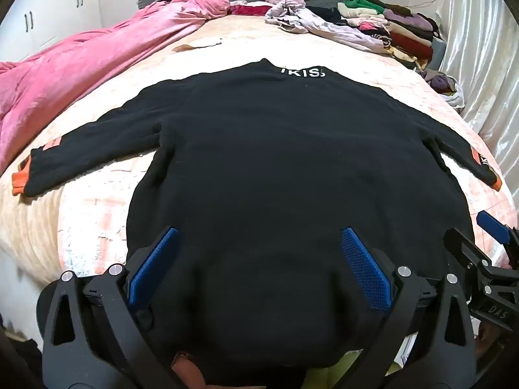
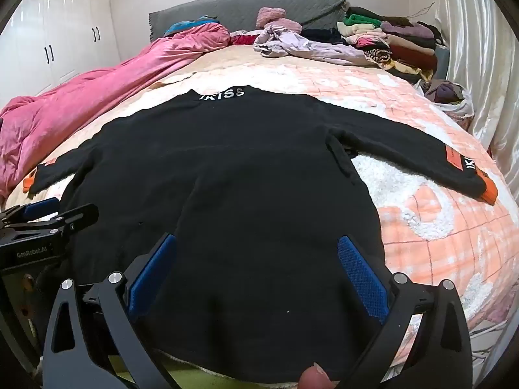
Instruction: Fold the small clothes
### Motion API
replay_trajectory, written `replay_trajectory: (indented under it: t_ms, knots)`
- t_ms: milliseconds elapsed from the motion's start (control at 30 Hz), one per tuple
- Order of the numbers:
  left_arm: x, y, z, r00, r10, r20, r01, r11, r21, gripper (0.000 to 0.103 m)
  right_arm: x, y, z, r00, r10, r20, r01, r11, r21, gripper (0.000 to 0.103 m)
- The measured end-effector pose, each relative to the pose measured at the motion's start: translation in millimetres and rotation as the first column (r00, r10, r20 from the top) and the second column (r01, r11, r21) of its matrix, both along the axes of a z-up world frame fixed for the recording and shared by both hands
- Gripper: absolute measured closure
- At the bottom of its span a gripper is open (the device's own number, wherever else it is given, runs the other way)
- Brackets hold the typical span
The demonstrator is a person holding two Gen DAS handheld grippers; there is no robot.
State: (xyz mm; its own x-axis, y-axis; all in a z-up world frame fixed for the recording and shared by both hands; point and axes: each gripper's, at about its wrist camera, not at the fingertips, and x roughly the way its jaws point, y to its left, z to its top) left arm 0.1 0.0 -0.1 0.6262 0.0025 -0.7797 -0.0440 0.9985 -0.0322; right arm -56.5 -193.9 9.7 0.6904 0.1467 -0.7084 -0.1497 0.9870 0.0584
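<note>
The black sweater [image 1: 275,168] lay flat on the bed [image 1: 81,227], its long axis running straight ahead of both sets of jaws, collar pointing away and hem nearest them, sleeves spread out to either side. The left gripper [image 1: 259,269] and right gripper [image 2: 256,275] stood wide apart over the hem, holding nothing.

One black sweatshirt [image 1: 292,168] with two orange cuffs, one pink duvet [image 1: 81,68] left of it, two grippers, four blue pads.
</note>
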Motion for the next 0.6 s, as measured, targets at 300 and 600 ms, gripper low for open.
replay_trajectory:
  t_ms: [300, 600]
  knots:
    - [-1.8, -0.4, 2.8, 1.0, 0.004, 0.011, -0.004, 1.0, -0.01, 0.009, -0.3, 4.6, -0.7, 1.0, 0.007, 0.0, -0.007, 1.0, -0.006, 0.004]
    - [-2.1, 0.4, 1.5, 1.0, 0.0, 0.016, 0.0, 1.0, -0.016, 0.009, -1.2, 6.5, 2.8, 1.0, 0.008, 0.009, -0.008, 1.0, -0.006, 0.004]
